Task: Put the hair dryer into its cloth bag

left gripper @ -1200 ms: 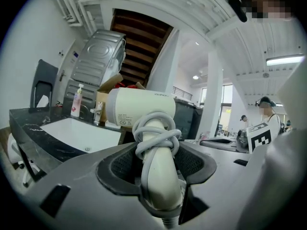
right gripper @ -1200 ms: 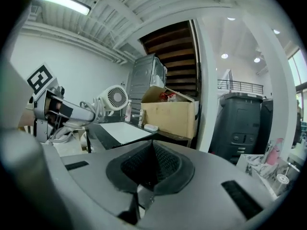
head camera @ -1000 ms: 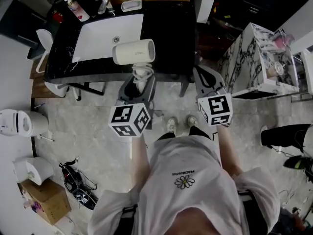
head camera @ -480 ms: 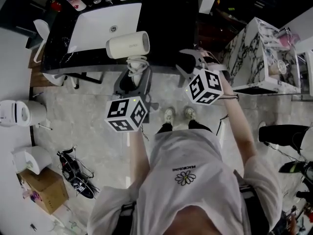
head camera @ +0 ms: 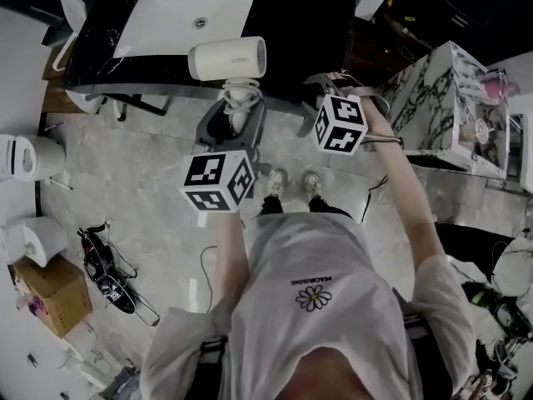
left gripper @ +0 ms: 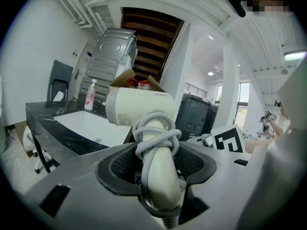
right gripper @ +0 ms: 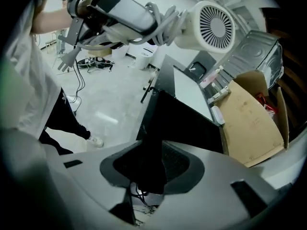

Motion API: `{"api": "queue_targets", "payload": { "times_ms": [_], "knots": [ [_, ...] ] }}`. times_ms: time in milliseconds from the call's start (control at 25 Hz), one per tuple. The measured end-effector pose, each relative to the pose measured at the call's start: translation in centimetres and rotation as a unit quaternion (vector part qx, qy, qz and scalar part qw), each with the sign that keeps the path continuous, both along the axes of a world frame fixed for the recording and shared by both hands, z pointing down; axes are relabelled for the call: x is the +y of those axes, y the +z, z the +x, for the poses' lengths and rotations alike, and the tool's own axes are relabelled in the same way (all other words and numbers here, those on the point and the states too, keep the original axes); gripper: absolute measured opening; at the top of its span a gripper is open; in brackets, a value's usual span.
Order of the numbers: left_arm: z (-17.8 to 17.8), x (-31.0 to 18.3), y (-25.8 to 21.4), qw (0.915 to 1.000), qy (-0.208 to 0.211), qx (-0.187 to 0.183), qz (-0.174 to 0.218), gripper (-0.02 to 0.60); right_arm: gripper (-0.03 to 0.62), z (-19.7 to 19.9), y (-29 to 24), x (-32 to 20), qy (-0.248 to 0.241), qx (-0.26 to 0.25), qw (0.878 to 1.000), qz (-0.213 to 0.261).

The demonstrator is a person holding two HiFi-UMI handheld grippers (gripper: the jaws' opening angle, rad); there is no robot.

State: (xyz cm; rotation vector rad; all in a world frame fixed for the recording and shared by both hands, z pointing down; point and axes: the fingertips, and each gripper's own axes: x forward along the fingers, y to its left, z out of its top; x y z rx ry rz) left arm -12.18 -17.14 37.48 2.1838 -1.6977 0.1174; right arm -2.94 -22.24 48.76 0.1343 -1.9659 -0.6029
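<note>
Hair dryer (head camera: 226, 58) in the air above the front edge of the black counter (head camera: 308, 32), not in the bag.
Left gripper (head camera: 236, 122) is clamped on the dryer's handle, cord (left gripper: 156, 138) coiled round it, barrel lying level near the white sink (head camera: 183, 15). Right gripper (head camera: 337, 86) is angled down at the counter beside it; jaws apart, just been closing, a fold of the black cloth bag (right gripper: 182, 128) between them, no clear pinch.

The right gripper (head camera: 341, 86) has been brought forward to the black counter (head camera: 308, 23) and rolled. Its jaws have just been closed further, with dark cloth (right gripper: 153, 128) seen between them.
</note>
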Motion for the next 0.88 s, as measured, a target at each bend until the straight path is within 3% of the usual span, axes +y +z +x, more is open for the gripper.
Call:
{"api": "queue_targets", "payload": {
  "times_ms": [200, 560, 880],
  "knots": [
    [0.0, 0.1, 0.9, 1.0, -0.003, 0.0, -0.009, 0.241, 0.105, -0.5, 0.8, -0.4, 0.001, 0.004, 1.0, -0.002],
    [-0.1, 0.2, 1.1, 0.9999, -0.003, 0.004, -0.013, 0.241, 0.033, -0.8, 1.7, -0.7, 0.005, 0.028, 1.0, -0.005],
    [-0.1, 0.3, 1.4, 0.9998, 0.002, 0.003, -0.02, 0.241, 0.02, -1.4, -1.1, -1.2, 0.016, -0.025, 1.0, 0.009]
  ]
}}
